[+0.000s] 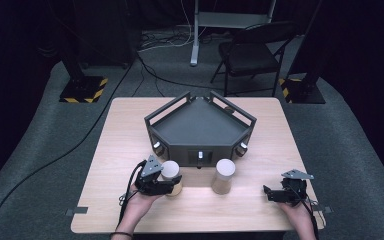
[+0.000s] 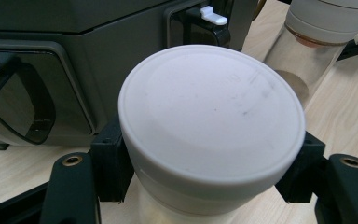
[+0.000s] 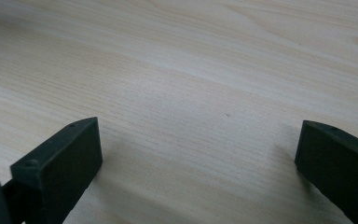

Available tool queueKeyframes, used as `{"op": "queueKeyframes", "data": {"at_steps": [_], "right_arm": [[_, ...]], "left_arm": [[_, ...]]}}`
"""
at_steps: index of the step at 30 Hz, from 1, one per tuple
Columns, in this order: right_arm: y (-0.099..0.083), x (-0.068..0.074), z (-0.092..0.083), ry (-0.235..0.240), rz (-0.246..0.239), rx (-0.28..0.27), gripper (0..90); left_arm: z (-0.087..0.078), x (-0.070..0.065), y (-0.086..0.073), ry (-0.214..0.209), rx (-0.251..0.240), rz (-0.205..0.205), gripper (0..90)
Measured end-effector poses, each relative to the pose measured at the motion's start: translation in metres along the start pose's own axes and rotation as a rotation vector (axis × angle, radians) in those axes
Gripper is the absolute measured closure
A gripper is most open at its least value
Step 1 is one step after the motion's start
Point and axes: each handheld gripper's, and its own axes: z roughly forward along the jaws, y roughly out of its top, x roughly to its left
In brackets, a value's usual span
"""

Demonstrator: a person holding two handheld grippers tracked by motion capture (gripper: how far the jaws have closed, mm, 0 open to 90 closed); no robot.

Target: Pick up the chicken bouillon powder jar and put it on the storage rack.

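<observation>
Faint marks on the white lid [image 2: 212, 112] cannot be read.

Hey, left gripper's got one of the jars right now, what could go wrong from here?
1. The left gripper clamps the jar just under its white lid; if that lid is loose, lifting might leave the body behind.
2. The dark tray unit stands close behind that jar, so a forward move may knock it.
3. The second jar stands close beside; a sideways swing might topple it.
</observation>
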Motion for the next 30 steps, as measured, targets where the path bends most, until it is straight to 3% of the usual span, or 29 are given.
{"op": "queueKeyframes", "data": {"at_steps": [5,12,24,30], "right_arm": [[0.0,0.0,0.0,0.0,0.001,0.0,0.0],[0.0,0.0,0.0,0.0,0.0,0.0,0.0],[0.0,0.0,0.0,0.0,0.001,0.0,0.0],[0.0,0.0,0.0,0.0,0.0,0.0,0.0]], "left_arm": [[0.0,0.001,0.004,0.003,0.009,-0.014,33.5],[-0.009,0.002,0.01,0.007,-0.02,-0.011,33.5],[-0.028,0.004,0.037,0.011,-0.057,0.008,33.5],[-0.036,0.007,0.059,0.008,-0.064,0.014,33.5]]}}
